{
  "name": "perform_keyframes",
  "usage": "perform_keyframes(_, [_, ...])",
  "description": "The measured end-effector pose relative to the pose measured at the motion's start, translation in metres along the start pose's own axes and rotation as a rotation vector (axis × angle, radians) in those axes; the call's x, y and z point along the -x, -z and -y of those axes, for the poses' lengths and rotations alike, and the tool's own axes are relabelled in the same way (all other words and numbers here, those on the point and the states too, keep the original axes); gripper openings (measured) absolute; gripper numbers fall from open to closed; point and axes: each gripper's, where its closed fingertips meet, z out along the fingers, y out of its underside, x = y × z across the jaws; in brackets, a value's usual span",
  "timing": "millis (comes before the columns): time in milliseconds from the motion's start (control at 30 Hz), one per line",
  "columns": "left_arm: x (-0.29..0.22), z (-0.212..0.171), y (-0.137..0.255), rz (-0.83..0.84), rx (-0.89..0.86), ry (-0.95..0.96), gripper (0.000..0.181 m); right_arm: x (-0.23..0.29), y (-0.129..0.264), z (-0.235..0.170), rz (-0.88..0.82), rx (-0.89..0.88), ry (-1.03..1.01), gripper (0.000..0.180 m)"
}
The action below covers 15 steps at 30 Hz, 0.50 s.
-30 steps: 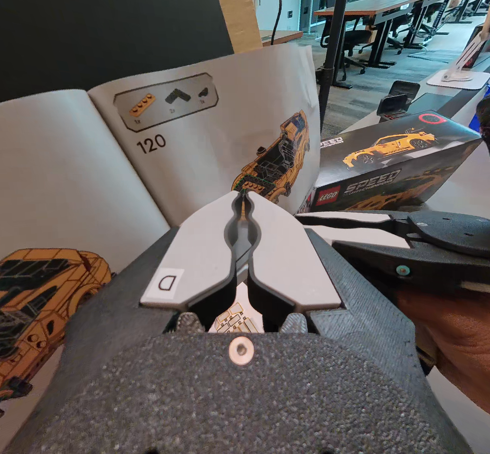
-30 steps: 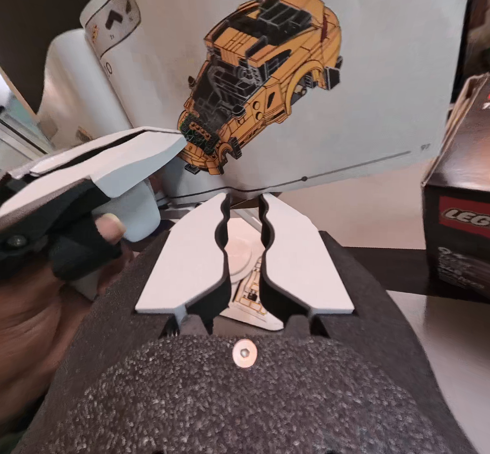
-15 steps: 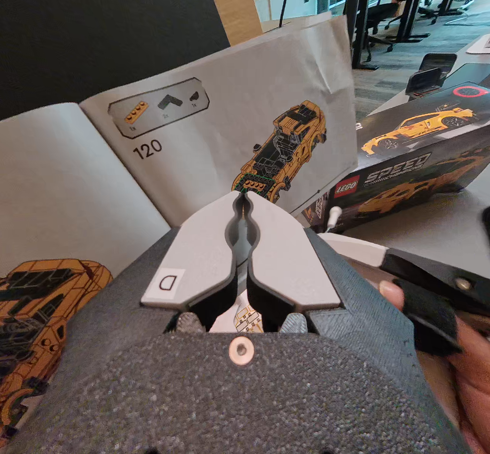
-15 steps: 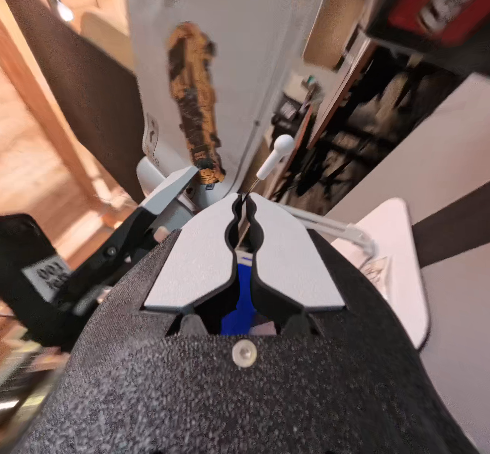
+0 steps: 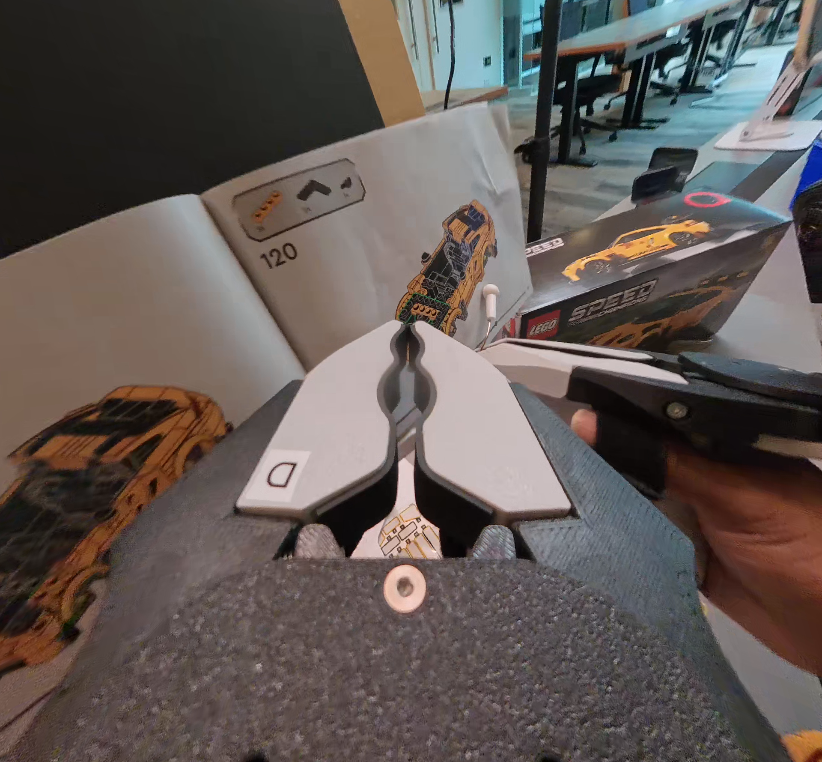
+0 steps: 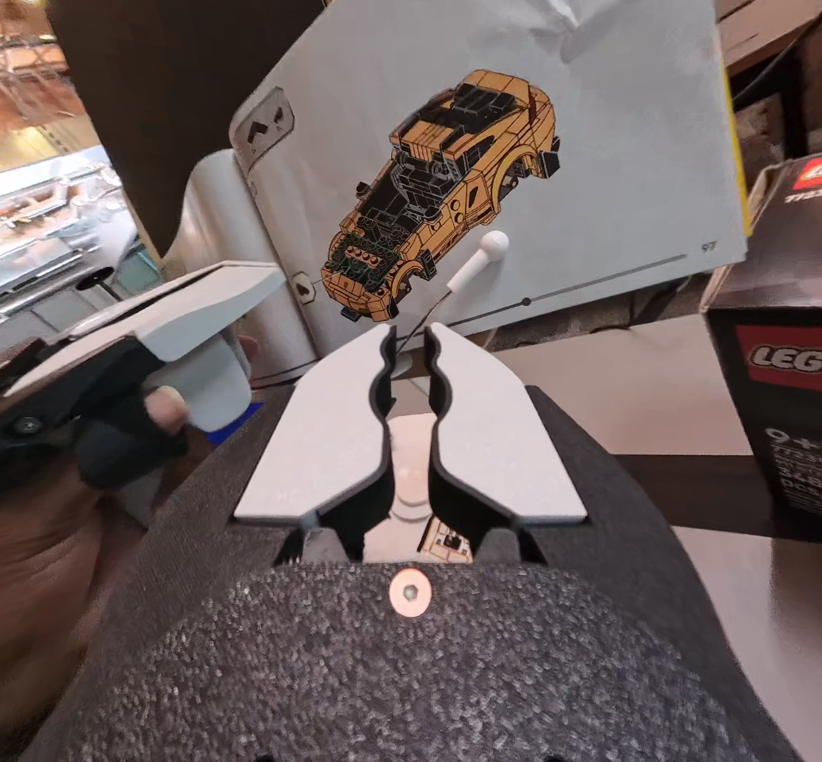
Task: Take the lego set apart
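A: What stood biggest there?

B: The open instruction booklet (image 5: 147,295), propped upright, its pages printed with an orange car. Just to its right the black lego set box (image 5: 645,278) lay on the pale table (image 6: 600,375).

A: And the grippers?

B: The left gripper (image 5: 408,331) was clenched, tips meeting at the booklet's lower edge; whether it pinched the paper I couldn't tell. The right gripper (image 6: 408,333) stood slightly released, a thin wire with a white knob (image 6: 482,253) rising between its tips.

A: The built model itself?

B: Not seen, only its box
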Motion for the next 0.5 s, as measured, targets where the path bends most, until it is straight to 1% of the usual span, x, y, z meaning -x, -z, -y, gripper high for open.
perform_keyframes(67, [0.000,0.000,0.015,-0.002,-0.025,0.010,0.000,0.002,0.013,0.002,0.010,-0.002,0.028,0.016])
perform_keyframes(133, [0.001,-0.002,0.032,-0.001,-0.051,0.027,0.000,0.008,0.029,0.006,0.015,-0.010,0.097,0.019])
perform_keyframes(233, [0.004,-0.009,0.058,0.000,-0.085,0.060,0.000,0.019,0.061,0.021,-0.013,-0.068,0.295,0.018])
perform_keyframes(367, [0.009,-0.013,0.098,0.013,-0.147,0.114,0.000,0.035,0.097,0.039,-0.094,-0.113,0.580,0.018])
perform_keyframes(433, [0.008,-0.017,0.115,0.018,-0.151,0.106,0.000,0.046,0.108,0.041,-0.095,-0.090,0.679,0.012])
perform_keyframes(500, [0.004,-0.020,0.131,0.011,-0.151,0.100,0.000,0.053,0.114,0.040,-0.094,-0.059,0.743,0.001])
